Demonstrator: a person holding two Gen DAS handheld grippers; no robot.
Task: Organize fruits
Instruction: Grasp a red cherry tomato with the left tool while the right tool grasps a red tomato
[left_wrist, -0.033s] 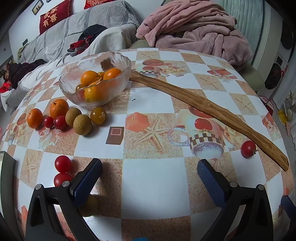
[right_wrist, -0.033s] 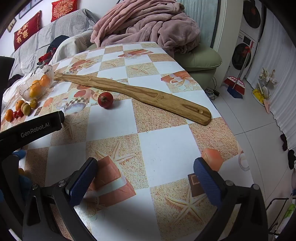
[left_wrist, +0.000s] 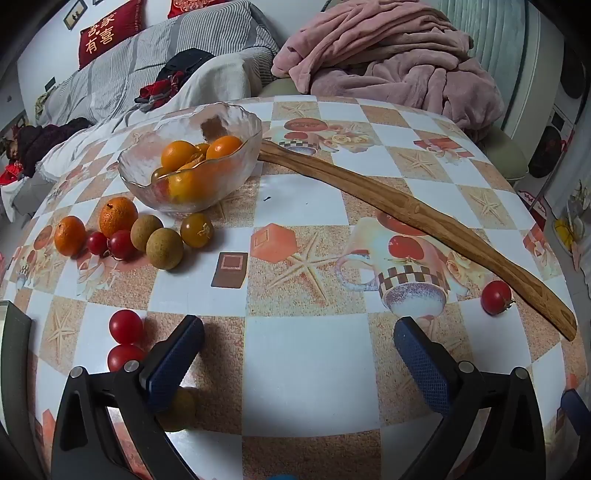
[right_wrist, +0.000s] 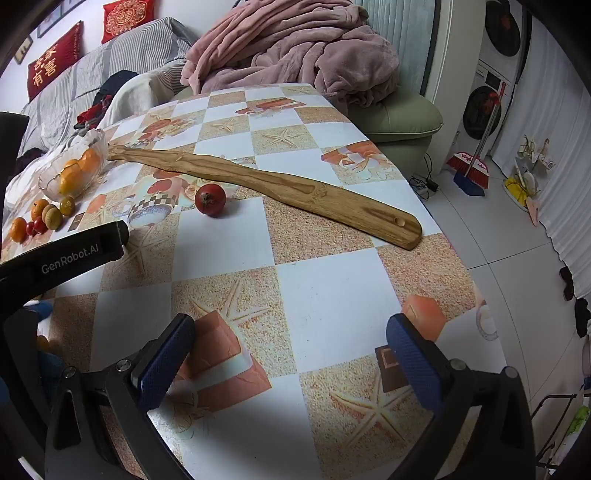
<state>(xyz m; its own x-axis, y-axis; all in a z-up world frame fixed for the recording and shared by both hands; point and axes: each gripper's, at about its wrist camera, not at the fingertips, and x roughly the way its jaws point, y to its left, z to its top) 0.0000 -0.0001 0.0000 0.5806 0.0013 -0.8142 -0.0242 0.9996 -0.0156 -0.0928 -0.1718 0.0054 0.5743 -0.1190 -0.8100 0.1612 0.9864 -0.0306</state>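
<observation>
both grippers (left_wrist: 297, 350) (right_wrist: 290, 350) gape empty over glossy checkered tablecloth (left_wrist: 306, 369); round oranges (left_wrist: 177, 155) fill rippled glass bowl (left_wrist: 147, 173).

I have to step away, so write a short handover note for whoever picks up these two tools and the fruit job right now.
Left tool: open, empty, above the near table.
Right tool: open, empty, over the near right corner.
Glass bowl: far left, already holds several oranges.
Loose beside the bowl: two oranges, two small tomatoes, three brownish round fruits.
Near the left tool: two tomatoes and a yellowish fruit partly hidden by its finger.
One lone tomato sits by the long wooden stick.
Left to do: all the loose fruit.
</observation>
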